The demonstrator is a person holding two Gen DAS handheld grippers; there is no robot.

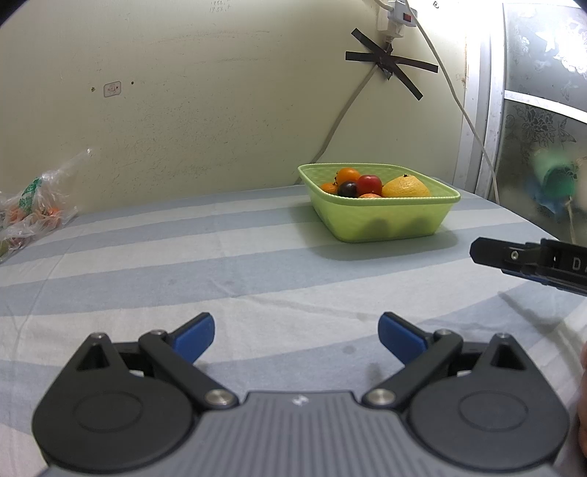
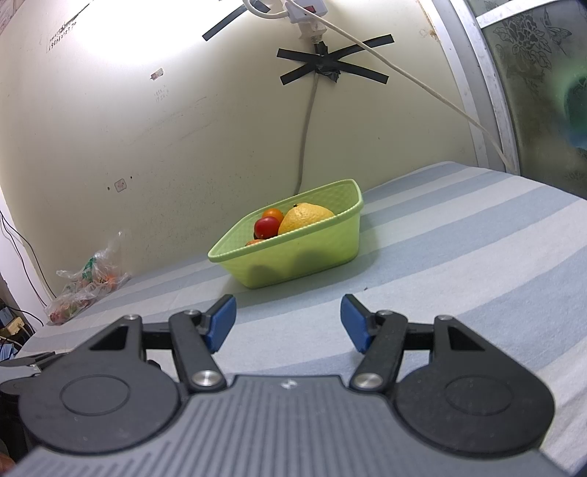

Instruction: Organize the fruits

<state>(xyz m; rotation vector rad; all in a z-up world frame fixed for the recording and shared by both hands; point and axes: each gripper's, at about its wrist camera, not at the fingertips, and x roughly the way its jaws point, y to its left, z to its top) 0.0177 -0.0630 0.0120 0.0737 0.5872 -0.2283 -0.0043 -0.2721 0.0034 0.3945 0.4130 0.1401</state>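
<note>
A light green basket [image 1: 381, 220] [image 2: 304, 253] stands on the striped cloth near the wall. It holds a big yellow citrus [image 1: 405, 187] [image 2: 306, 217], a red fruit [image 1: 369, 184] [image 2: 266, 226], an orange one [image 1: 347, 174] [image 2: 273, 212] and a dark purple one [image 1: 347, 189]. My left gripper [image 1: 296, 335] hovers open over the cloth, well short of the basket, nothing between its blue pads. My right gripper [image 2: 288, 323] is open too, empty, closer to the basket; its black finger [image 1: 491, 251] pokes in at the right of the left wrist view.
A clear plastic bag [image 1: 33, 205] [image 2: 86, 284] with small orange and red fruits lies at the far left by the wall. A power strip [image 2: 306, 9] with cables hangs on the taped wall. A window frame [image 2: 477, 73] stands at the right.
</note>
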